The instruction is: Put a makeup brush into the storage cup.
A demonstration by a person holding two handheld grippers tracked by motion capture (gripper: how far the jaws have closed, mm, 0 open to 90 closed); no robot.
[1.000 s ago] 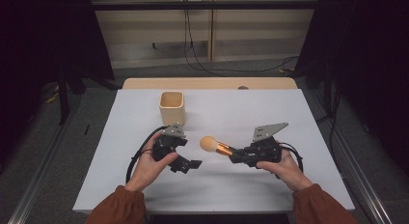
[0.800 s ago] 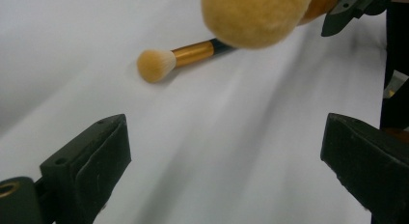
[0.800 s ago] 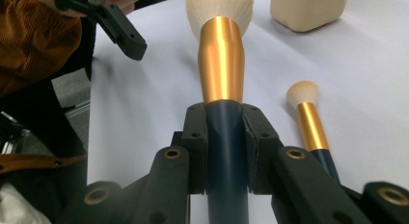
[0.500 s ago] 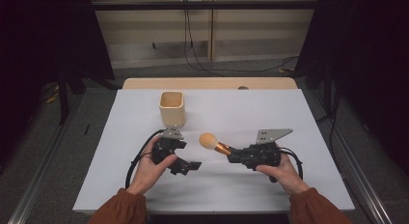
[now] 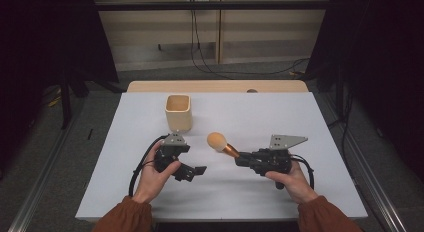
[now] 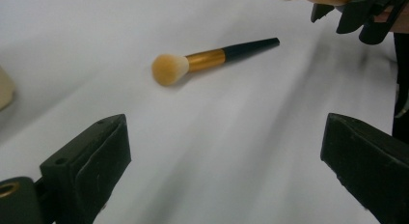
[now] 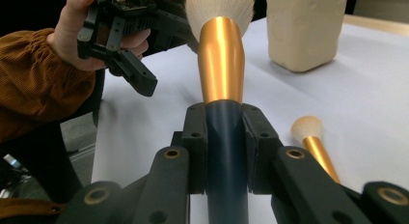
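My right gripper (image 5: 241,159) is shut on the dark handle of a makeup brush (image 5: 223,145) with a gold ferrule and a pale bristle head. The brush is held above the white table, its head pointing left toward the beige cup (image 5: 178,112). In the right gripper view the pads (image 7: 195,137) clamp the handle (image 7: 225,151), and a second, smaller brush (image 7: 313,144) lies flat on the table. That loose brush (image 6: 207,60) lies ahead of my left gripper (image 6: 226,166), which is open with nothing between its jaws. In the high view my left gripper (image 5: 192,171) hovers low over the table.
The white table top (image 5: 260,117) runs to a wooden strip at the back. The cup (image 7: 304,28) stands upright at the back left of the work area. A cable loops from each gripper near the person's hands.
The right gripper has shifted slightly and the held brush's head has tipped up a little. The left gripper has stayed where it was.
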